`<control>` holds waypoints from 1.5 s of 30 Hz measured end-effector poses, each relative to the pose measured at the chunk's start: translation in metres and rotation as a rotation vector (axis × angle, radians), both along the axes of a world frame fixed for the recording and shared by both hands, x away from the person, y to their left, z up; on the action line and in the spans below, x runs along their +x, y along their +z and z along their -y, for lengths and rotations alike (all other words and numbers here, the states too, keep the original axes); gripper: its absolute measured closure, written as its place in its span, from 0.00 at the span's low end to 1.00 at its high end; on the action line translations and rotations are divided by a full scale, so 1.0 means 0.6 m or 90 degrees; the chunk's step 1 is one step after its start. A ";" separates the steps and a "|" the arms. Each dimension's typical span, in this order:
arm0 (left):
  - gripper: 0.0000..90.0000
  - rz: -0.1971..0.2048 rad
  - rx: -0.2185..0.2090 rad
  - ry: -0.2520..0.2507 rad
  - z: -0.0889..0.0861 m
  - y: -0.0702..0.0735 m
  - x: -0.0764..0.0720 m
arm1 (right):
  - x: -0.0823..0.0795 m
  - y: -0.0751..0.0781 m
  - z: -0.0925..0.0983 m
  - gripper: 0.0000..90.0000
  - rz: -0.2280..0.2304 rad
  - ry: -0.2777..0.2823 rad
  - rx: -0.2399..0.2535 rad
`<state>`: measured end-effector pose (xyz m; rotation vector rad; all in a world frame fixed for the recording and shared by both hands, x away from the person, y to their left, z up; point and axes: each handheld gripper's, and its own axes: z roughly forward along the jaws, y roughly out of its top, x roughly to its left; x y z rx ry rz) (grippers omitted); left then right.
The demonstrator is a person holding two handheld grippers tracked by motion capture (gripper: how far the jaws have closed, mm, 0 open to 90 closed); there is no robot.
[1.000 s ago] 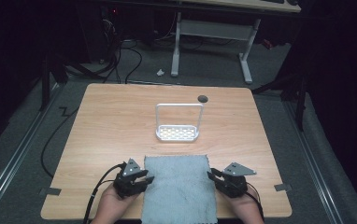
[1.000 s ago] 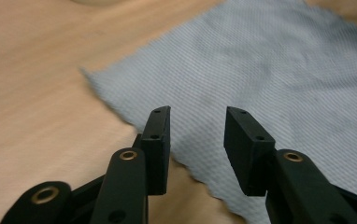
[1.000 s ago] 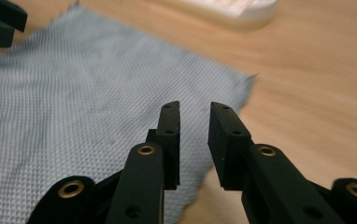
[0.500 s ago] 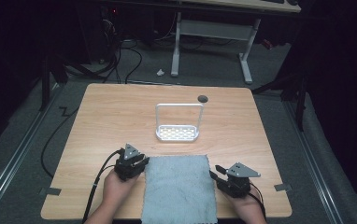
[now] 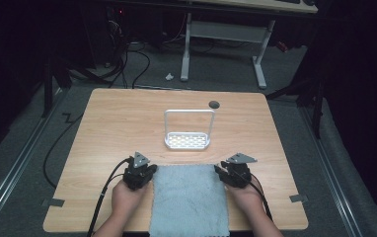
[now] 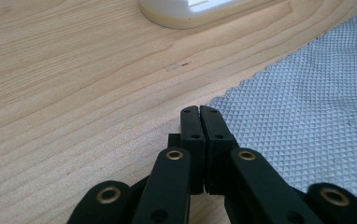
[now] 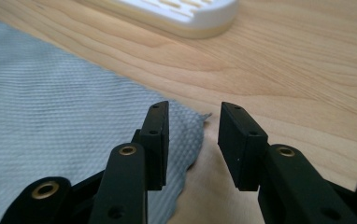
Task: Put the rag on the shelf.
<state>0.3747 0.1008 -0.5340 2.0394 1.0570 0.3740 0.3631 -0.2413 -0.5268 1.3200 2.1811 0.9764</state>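
Grey cloth (image 5: 189, 200) lies flat at the near edge of the wooden table (image 5: 117, 128), between the person's two hands, its far edge running straight across from one gripper to the other. At the cloth's far left corner sits the left gripper (image 5: 138, 174), and its jaws have just been closing: in the left gripper view (image 6: 200, 114) the two black pads now meet face to face at the corner's edge, though whether any fabric is pinched between them can't be told from here. Over at the far right corner, the right gripper (image 5: 232, 174) rests low on the table. The right gripper view (image 7: 193, 122) shows its jaws standing apart with a clear gap, having just narrowed a touch; one pad hangs over the cloth's corner, the other over bare wood, and the cloth's curled edge runs through the gap with nothing pressing on it. Beyond the cloth, near the middle of the table, stands a white rack (image 5: 188, 140) with a tall looped handle, well apart from both grippers.
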 end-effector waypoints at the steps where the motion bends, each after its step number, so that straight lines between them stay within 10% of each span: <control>1: 0.99 -0.002 -0.003 -0.002 -0.001 0.000 0.001 | 0.000 0.000 0.000 0.71 0.000 0.000 0.000; 11: 1.00 -0.007 -0.010 -0.001 -0.003 -0.001 0.001 | 0.004 -0.004 -0.021 0.99 0.002 0.014 -0.026; 21: 1.00 -0.003 -0.025 0.000 -0.007 0.003 0.002 | -0.004 0.013 -0.018 0.99 0.035 0.018 -0.008; 39: 1.00 0.146 -0.142 0.019 -0.023 0.075 -0.038 | -0.067 0.083 0.006 0.99 0.203 -0.002 0.109; 45: 1.00 0.201 -0.144 0.012 -0.020 0.108 -0.039 | -0.076 0.112 0.004 0.99 0.262 -0.004 0.094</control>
